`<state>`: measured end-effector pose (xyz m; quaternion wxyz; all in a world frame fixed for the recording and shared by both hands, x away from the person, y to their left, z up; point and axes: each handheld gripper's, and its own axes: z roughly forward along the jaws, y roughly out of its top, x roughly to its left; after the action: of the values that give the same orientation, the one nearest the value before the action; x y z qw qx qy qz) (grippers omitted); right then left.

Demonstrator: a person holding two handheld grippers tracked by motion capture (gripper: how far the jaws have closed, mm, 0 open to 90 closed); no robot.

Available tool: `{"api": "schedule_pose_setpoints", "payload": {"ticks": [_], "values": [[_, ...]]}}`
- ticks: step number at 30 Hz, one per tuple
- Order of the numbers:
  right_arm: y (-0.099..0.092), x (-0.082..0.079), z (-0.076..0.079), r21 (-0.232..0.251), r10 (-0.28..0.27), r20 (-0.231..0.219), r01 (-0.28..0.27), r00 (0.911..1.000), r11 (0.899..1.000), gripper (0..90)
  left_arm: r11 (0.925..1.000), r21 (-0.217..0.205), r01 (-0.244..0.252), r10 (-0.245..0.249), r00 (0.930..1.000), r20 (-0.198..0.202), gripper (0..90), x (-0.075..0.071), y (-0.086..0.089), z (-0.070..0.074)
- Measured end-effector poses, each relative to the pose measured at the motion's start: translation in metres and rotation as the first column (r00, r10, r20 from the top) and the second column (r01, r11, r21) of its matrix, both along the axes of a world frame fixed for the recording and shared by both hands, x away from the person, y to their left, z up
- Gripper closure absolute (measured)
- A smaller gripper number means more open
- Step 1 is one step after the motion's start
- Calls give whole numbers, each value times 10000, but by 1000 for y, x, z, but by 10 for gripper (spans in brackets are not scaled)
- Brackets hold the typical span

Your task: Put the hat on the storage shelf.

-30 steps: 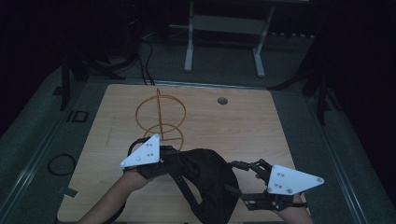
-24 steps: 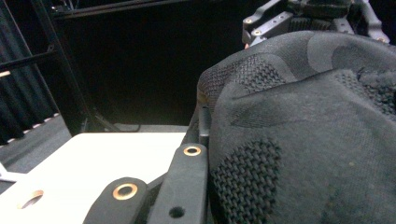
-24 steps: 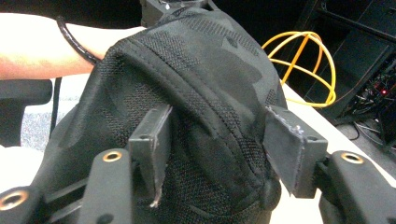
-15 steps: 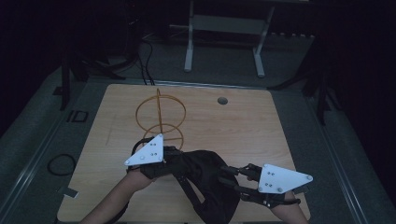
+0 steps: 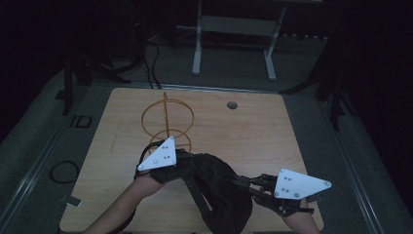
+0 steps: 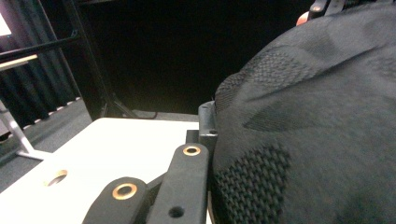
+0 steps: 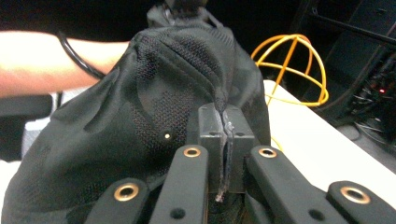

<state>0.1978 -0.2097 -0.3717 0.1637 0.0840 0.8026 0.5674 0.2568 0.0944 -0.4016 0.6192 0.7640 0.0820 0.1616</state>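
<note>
- The black mesh garment point(image 5: 219, 187) lies bunched at the near edge of the wooden table point(image 5: 272, 141), between the two grippers, a dark strap trailing from it toward the person.
- The right gripper point(image 7: 223, 140) has just been closing, and its jaws now pinch a thin fold of the fabric flat between the pads; in the high view it point(image 5: 253, 184) comes in from the right side of the heap.
- The left gripper point(image 5: 181, 163) sits at the garment's far-left edge. In its own view the cloth point(image 6: 303, 130) crowds against the one pad I can see, so it seems clamped on a fold too, though the second pad is hidden.
- With a hold at each end, the person is probably set to lift and spread the cloth, or to stretch it open between the hands.
- A yellow wire frame point(image 5: 167, 122) of crossed hoops stands upright on the table just behind the left gripper, apart from the cloth; it may be the form the garment is meant for.
- A small round hole point(image 5: 232, 105) sits further back in the tabletop.
</note>
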Motion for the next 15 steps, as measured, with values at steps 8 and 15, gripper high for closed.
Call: {"api": "schedule_pose_setpoints", "payload": {"ticks": [8,15], "values": [[-7,-1,8,594,-141,-68,145,9999,9981,886,9977,211,-648,642,9975,284,824,-1,-7,5],[-20,-1,15,992,-419,72,410,9991,9942,886,9928,21,-1200,1200,9927,-150,593,-2,4,5]]}}
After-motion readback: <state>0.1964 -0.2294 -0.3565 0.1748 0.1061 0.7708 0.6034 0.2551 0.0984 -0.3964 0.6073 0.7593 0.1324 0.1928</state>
